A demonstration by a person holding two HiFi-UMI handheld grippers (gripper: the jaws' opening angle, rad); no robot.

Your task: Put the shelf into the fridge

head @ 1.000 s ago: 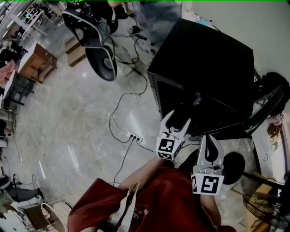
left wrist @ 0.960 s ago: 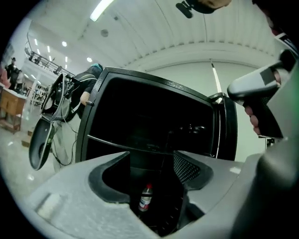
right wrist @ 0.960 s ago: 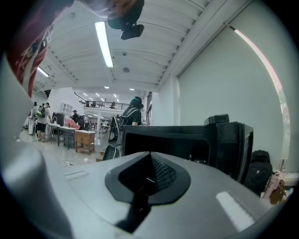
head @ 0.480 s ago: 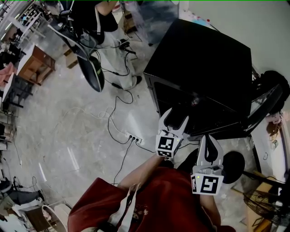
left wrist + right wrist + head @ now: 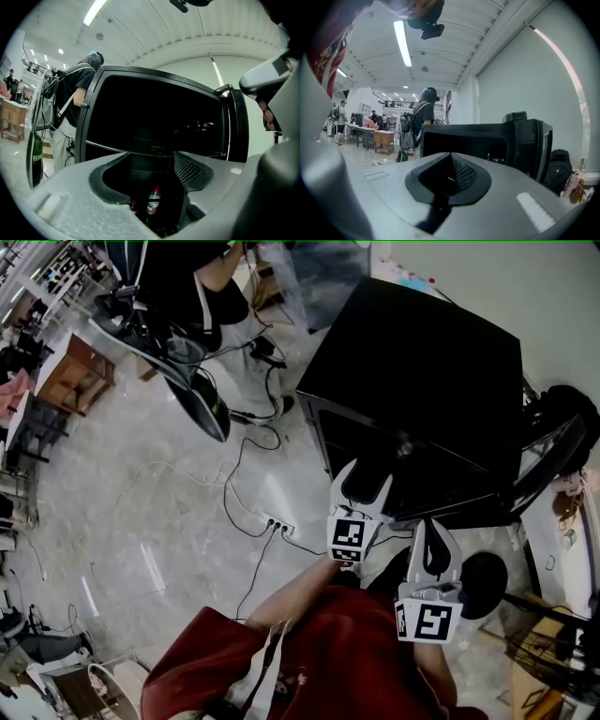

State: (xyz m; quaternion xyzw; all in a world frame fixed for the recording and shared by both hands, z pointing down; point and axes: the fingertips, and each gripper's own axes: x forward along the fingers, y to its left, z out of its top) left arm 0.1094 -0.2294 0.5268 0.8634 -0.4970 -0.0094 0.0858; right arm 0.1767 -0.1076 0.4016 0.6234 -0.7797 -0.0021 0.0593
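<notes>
The pale marble floor (image 5: 141, 512) takes up most of your head view, and the black fridge (image 5: 412, 381) stands on it straight ahead of you, its front open toward you and its door (image 5: 234, 124) swung out to your right. Behind the fridge to your left stands a person (image 5: 187, 282) in a dark top with a strap across the back, and a black office chair (image 5: 192, 381) tilts just beside them. The shelf (image 5: 140, 150) lies across the inside of the fridge at about mid height; you see only its front edge, a thin pale line running from wall to wall. Your left gripper (image 5: 361, 486) hovers just in front of the open fridge with its fingers spread wide and nothing between them. Your right gripper (image 5: 431, 531) hangs lower and closer to your body, near the fridge's bottom corner, with its fingertips drawn together on nothing. A white power strip (image 5: 278, 524) lies on the floor left of your left gripper, with black cables trailing away from it. Through the gap of your left gripper's jaws you see a bottle (image 5: 153, 200) with a red cap standing upright low inside the fridge, and a second red cap (image 5: 133, 205) just to its left.
</notes>
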